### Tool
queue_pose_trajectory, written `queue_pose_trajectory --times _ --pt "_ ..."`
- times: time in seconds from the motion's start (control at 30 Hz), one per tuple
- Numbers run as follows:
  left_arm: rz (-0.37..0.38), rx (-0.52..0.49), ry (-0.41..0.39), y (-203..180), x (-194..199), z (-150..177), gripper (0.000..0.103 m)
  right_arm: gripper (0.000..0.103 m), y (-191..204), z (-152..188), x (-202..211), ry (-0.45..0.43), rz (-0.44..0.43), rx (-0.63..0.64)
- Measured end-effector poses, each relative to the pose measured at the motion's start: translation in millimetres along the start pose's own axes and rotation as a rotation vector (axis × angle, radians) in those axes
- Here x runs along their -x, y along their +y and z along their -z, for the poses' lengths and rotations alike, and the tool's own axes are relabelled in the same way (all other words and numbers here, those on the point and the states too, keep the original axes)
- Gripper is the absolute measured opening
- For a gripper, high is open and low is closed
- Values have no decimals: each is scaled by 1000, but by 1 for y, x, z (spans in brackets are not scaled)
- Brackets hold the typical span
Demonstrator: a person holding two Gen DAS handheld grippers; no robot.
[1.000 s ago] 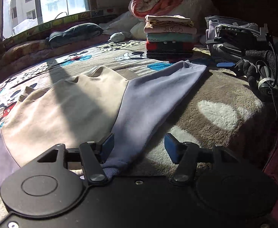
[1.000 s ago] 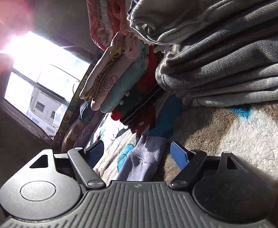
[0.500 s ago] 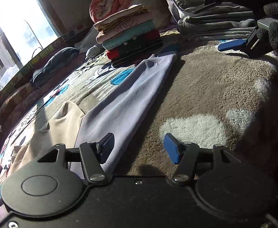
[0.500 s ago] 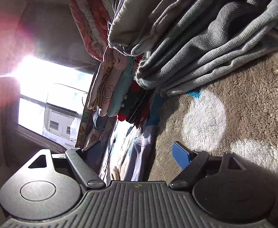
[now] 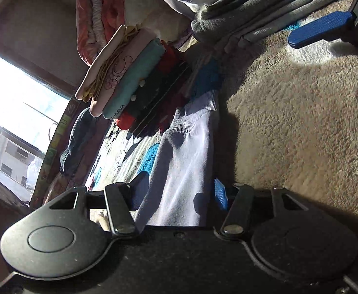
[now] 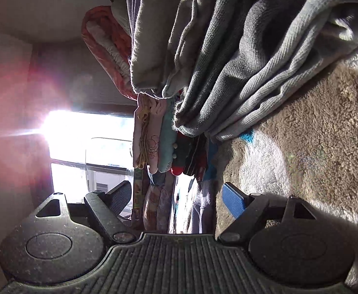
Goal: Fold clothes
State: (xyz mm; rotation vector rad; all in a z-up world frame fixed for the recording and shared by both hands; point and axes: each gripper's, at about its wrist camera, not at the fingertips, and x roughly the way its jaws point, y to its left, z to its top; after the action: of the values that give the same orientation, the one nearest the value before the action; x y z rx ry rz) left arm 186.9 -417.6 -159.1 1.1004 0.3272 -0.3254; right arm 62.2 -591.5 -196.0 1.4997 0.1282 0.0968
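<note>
A sweatshirt's lavender sleeve (image 5: 188,161) lies flat on the brown fleece bedspread (image 5: 301,122), its ribbed cuff (image 5: 198,105) pointing at the folded stack. My left gripper (image 5: 180,192) is open and straddles the sleeve, one blue pad on each side of the cloth. The sweatshirt's body is hidden behind it. My right gripper (image 6: 176,199) is open and holds nothing; it is rolled on its side, low over the bedspread (image 6: 313,134). One of its blue fingers (image 5: 318,28) shows at the upper right of the left wrist view, apart from the sleeve.
A stack of folded clothes (image 5: 135,80) sits just beyond the cuff. Beside it lies a pile of grey garments (image 6: 228,61), close to the right gripper. A rolled orange quilt (image 5: 98,17) leans behind. A bright window (image 6: 86,147) glares on the far side.
The left gripper has slid up the sleeve toward the cuff and rolled over, so the sleeve now lies between its fingers. The right gripper has rolled further and drawn off the cuff.
</note>
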Motion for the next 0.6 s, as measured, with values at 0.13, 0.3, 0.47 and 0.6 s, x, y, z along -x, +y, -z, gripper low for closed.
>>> queue_pose_trajectory --times 0.13,0.3,0.47,0.6 --pt "-27 -46 32 -4 -20 -20 48 80 -4 -4 -1 -11 -20 -31" --pt "-50 -89 95 -10 -44 -41 33 80 -7 -7 -5 -19 -40 -50" --pt "-19 -54 144 -8 -63 -47 6 84 -9 -10 -4 -48 -80 -68" --pt "-2 -30 121 4 -63 -45 4 88 -3 -9 0 -68 -106 -40"
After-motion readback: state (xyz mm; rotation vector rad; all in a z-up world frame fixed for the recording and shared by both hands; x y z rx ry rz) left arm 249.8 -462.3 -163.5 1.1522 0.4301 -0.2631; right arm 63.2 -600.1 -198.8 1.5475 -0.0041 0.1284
